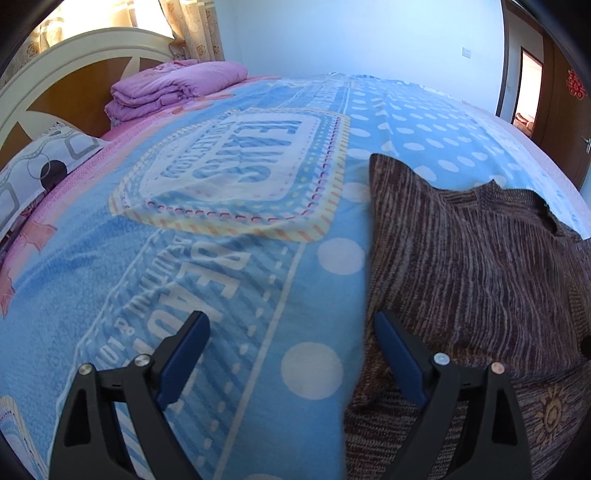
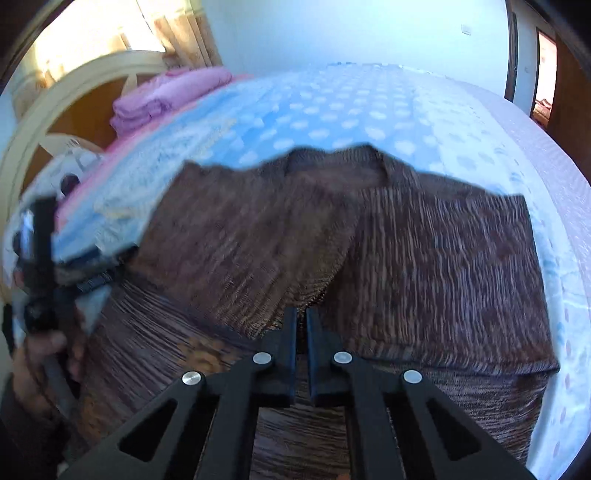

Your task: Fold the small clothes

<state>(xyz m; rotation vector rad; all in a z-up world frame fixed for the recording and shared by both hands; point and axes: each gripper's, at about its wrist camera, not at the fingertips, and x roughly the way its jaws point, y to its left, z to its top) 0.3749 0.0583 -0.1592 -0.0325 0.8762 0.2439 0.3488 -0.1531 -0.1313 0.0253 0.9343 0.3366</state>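
Left wrist view: one bed, covered by one blue polka-dot blanket (image 1: 229, 229) printed with a lettered badge, fills your frame. One brown striped knit sweater (image 1: 461, 266) lies on the blanket at right, its neckline toward the far side and one embroidered sun motif on the near hem. At the head of the bed you see one arched headboard (image 1: 55, 77), one stack of folded pink bedding (image 1: 173, 88) and one patterned pillow (image 1: 40, 173); one curtain (image 1: 192, 29) hangs behind, and one wooden door (image 1: 565, 110) stands at right. Your left gripper (image 1: 291, 325) is spread wide, holding nothing: one fingertip over the blanket, the other over the sweater's left edge.

Right wrist view, blurred: the same sweater (image 2: 424, 258) lies with both side panels folded inward, meeting near the middle. Your right gripper (image 2: 301, 314) has its two fingers nearly together just above that fold; whether cloth is pinched between them cannot be told. Your left hand (image 2: 40, 354) and its tool show at the left edge, beside the sweater.
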